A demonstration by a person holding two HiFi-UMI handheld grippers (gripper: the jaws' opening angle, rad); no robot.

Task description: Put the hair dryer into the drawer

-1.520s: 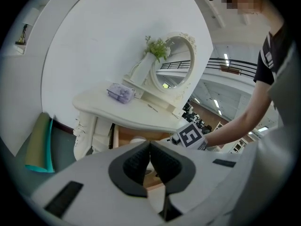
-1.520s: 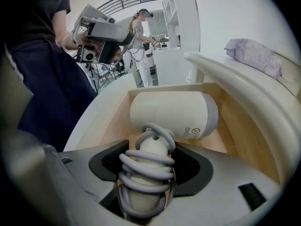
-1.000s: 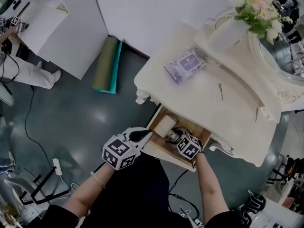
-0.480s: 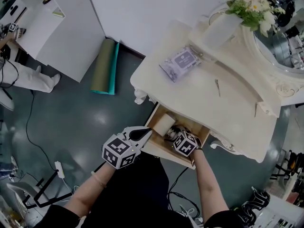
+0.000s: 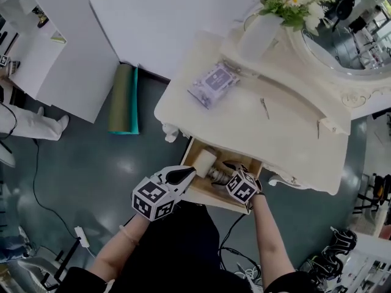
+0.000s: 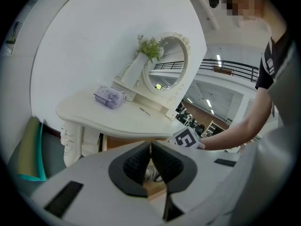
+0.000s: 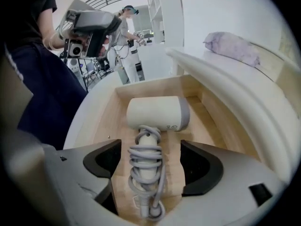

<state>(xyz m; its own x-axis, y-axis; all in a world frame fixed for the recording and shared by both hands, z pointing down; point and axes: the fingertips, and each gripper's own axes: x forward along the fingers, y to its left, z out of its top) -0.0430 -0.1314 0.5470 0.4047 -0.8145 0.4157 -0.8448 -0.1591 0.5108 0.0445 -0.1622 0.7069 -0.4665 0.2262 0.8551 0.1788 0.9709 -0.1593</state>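
Hair dryer (image 7: 157, 114) lies flat in the open drawer (image 7: 94, 126) under the bench (image 5: 244, 127), cord wound round its handle. Right hand-held gripper (image 7: 150, 161) is just above it, jaws just opened wide, handle btwn them w/o contact. Left hand-held gripper (image 6: 150, 166) is pinched together, empty, near the drawer front.

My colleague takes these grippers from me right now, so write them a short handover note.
Left gripper: shut, empty, beside the open drawer.
Right gripper: open, its jaws have just been opening; the handle of the hair dryer lies between them, ungripped.
The hair dryer lies in the drawer, cord wound round its handle.
Done: dryer placed and released.
Left: lift the right gripper clear; perhaps shut the drawer.
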